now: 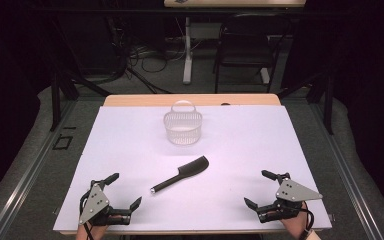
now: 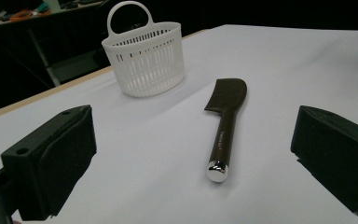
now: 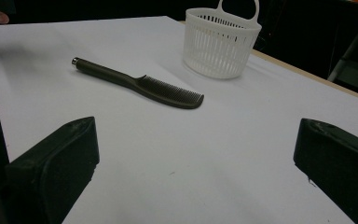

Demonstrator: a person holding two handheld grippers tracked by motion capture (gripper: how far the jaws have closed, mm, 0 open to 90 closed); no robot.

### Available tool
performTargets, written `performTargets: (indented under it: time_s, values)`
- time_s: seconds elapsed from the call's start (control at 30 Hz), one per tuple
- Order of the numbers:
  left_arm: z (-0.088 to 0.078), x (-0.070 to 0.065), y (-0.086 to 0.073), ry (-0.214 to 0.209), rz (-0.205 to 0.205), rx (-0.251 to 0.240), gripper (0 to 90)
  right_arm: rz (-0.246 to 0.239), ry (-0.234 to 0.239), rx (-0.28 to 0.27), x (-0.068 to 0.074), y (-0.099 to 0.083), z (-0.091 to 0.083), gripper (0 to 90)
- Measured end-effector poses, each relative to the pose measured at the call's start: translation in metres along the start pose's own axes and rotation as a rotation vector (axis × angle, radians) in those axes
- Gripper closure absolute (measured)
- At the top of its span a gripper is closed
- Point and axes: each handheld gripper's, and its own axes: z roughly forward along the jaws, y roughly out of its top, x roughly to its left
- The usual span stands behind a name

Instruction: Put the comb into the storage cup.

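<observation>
The comb (image 1: 181, 175) lay flat near the middle of the table (image 1: 130, 145), well apart from both grippers and a little toward the near edge. Its long axis ran on a diagonal: the shiny handle end pointed toward the near left corner, the toothed head toward the far right. Beyond it, closer to the far edge, stood the basket (image 1: 182, 127), upright, handle up, clear of the comb.

The left gripper (image 1: 126, 190) rested at the near left corner with its jaws spread wide and nothing between them. The right gripper (image 1: 261, 188) sat at the near right corner, jaws likewise spread and empty.

The relation that mattered was the handle's direction. In the left gripper view the comb (image 2: 226, 126) lay almost straight ahead between the jaws, its capped handle end nearest and the head pointing away toward the basket (image 2: 144, 58). In the right gripper view the comb (image 3: 137, 84) lay ahead and off to the left, crosswise, with the teeth nearer and the basket (image 3: 221, 42) behind it.

By that layout the left gripper seemed the nearer and better lined up. A pickup would likely call for closing across the handle, so the jaws would need to straddle the comb's axis, not run along it.
</observation>
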Motion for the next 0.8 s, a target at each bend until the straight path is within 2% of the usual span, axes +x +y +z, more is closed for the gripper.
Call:
performTargets:
  time_s: [0.23, 0.37, 0.6, 0.73, 0.8]
  values:
    - [0.005, -0.001, 0.003, -0.008, 0.010, 0.031, 0.1, -0.007, 0.006, 0.004, 0.000, 0.000, 0.001, 0.0]
    - [0.008, -0.001, 0.006, -0.022, -0.001, 0.071, 0.6, -0.005, 0.004, 0.008, 0.000, 0.000, 0.001, 0.0]
    - [0.012, 0.001, 0.010, -0.021, 0.008, 0.103, 0.6, -0.003, 0.006, 0.019, 0.000, -0.001, 0.002, 0.0]
    - [0.015, 0.003, 0.012, -0.038, -0.007, 0.121, 0.0, -0.006, 0.006, 0.020, 0.000, -0.001, 0.002, 0.0]
    - [0.019, 0.003, 0.013, -0.060, -0.026, 0.147, 0.0, -0.007, 0.006, 0.020, 0.000, -0.001, 0.003, 0.0]
